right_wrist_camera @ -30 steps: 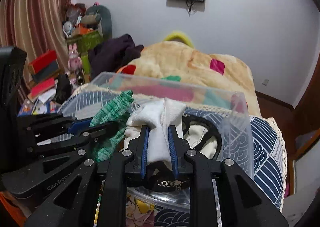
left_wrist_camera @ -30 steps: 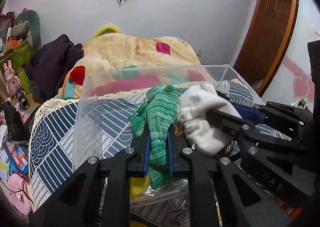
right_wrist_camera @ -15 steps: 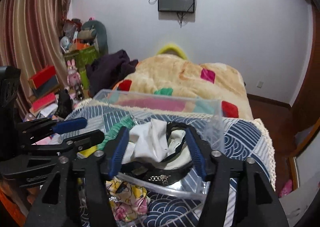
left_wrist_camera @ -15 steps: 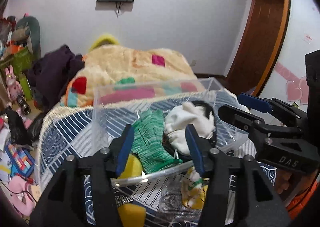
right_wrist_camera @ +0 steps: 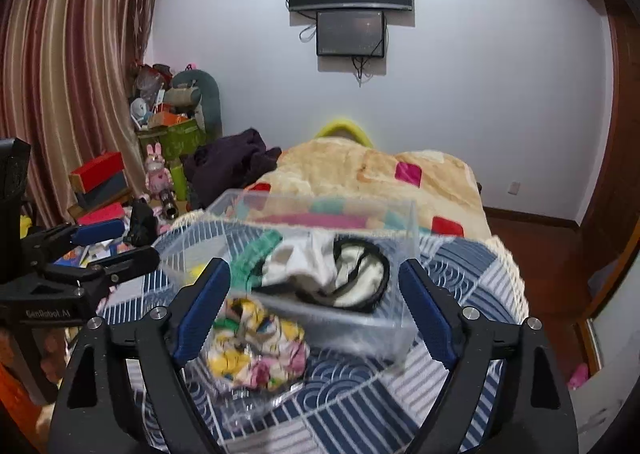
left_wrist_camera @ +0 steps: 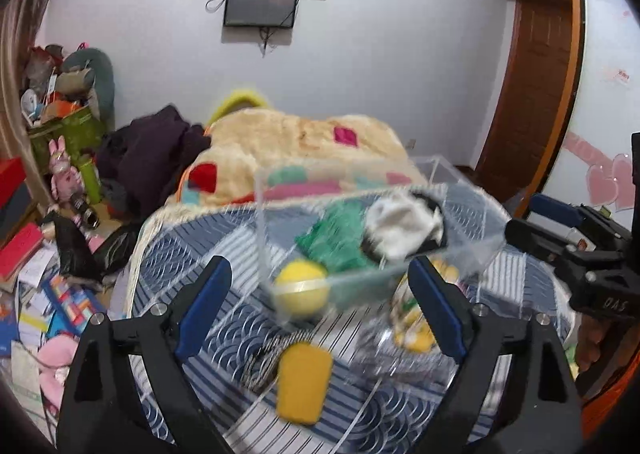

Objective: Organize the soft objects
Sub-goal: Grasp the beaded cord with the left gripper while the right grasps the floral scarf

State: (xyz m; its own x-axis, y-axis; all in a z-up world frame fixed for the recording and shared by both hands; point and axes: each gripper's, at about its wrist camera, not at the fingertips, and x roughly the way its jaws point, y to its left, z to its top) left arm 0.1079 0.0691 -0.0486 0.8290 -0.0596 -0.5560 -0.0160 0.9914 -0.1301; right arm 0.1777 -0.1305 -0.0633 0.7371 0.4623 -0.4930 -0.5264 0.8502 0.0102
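Note:
A clear plastic bin [left_wrist_camera: 472, 250] [right_wrist_camera: 360, 330] stands on the blue patterned bedspread. In it lie a green knit cloth [left_wrist_camera: 340, 238] [right_wrist_camera: 256, 254], a white cloth [left_wrist_camera: 400, 226] [right_wrist_camera: 308, 266] and a black-rimmed cream piece [right_wrist_camera: 360, 274]. A yellow ball [left_wrist_camera: 300, 290] sits at the bin's front left. A yellow sponge [left_wrist_camera: 304, 382] and a floral cloth [right_wrist_camera: 256, 346] lie on the bed in front of the bin. My left gripper [left_wrist_camera: 320, 310] is open and empty, back from the bin. My right gripper [right_wrist_camera: 312, 306] is open and empty too.
A beige blanket [left_wrist_camera: 304, 138] with coloured squares lies behind the bin, next to dark clothes [left_wrist_camera: 152, 162]. Books, toys and boxes [left_wrist_camera: 40, 254] clutter the floor at the left. A wooden door [left_wrist_camera: 536, 94] is at the right. Screens [right_wrist_camera: 352, 6] hang on the wall.
Both grippers opened and let go of the green and white cloths, which now lie in the bin. Both grippers have pulled back and up from the bin.

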